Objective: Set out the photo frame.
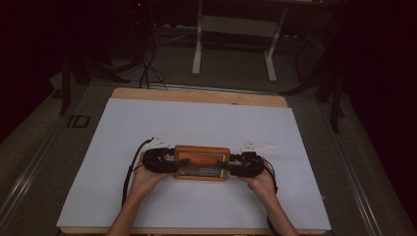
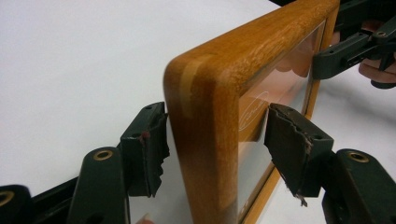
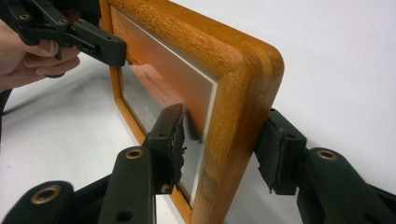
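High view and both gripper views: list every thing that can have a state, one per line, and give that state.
Wooden picture frame: upright on its long edge, glass front toward the person, a gripper at each end.
Left gripper: jaws straddle the frame's end; left pad close, right pad apart from the glass.
Right gripper: jaws on both faces of the frame's end, seemingly touching.
White sheet: flat on the table.

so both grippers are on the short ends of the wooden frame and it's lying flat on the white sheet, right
Not quite. The wooden frame is not lying flat: it stands upright on its long edge on the white sheet, as the left gripper view and the right gripper view show. The rest holds: the left gripper and the right gripper each straddle one short end of it.
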`<state>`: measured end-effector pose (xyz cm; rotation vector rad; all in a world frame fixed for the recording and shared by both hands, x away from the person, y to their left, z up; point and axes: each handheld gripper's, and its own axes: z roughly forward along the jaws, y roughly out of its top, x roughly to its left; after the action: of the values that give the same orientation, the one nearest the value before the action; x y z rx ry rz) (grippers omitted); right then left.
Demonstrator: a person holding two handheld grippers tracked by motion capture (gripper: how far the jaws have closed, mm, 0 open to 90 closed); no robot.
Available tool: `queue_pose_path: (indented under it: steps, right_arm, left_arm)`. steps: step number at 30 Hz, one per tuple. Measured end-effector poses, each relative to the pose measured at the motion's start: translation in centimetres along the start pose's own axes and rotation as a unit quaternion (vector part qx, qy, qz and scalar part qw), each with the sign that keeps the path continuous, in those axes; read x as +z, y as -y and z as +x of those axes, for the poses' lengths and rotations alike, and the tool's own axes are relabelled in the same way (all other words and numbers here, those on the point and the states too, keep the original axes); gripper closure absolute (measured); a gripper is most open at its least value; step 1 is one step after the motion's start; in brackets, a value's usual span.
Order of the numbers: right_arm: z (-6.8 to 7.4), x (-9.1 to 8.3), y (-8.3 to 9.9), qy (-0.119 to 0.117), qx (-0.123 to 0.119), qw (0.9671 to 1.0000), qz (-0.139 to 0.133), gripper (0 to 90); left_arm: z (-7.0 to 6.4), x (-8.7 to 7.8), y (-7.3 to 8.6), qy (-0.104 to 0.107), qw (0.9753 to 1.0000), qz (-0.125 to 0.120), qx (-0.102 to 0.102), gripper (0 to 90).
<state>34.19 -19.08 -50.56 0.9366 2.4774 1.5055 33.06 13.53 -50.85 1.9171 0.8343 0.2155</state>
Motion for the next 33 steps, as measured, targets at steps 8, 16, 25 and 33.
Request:
queue_pose_path:
  steps: [8, 16, 25, 33]
  right_arm:
    - [0.1, -0.1, 0.1, 0.000, -0.003, 1.0000, 0.000, 56.4]
    - [0.1, -0.2, 0.1, -0.001, -0.003, 1.0000, 0.001, 55.0]
    - [-0.3, -1.0, 0.0, 0.002, 0.000, 0.9999, -0.011, 50.7]
    - [-0.2, -1.7, -0.3, -0.001, -0.007, 0.9998, -0.019, 50.5]
  left_arm:
    - [0.5, -0.8, 0.0, -0.005, 0.9999, -0.008, -0.006, 38.9]
    - [0.6, -0.8, 0.1, -0.006, 0.9999, -0.007, -0.007, 38.8]
    - [0.4, -1.4, 0.0, -0.004, 0.9999, -0.010, -0.008, 39.1]
    - [0.2, -2.3, -0.2, 0.003, 0.9998, -0.018, -0.005, 39.9]
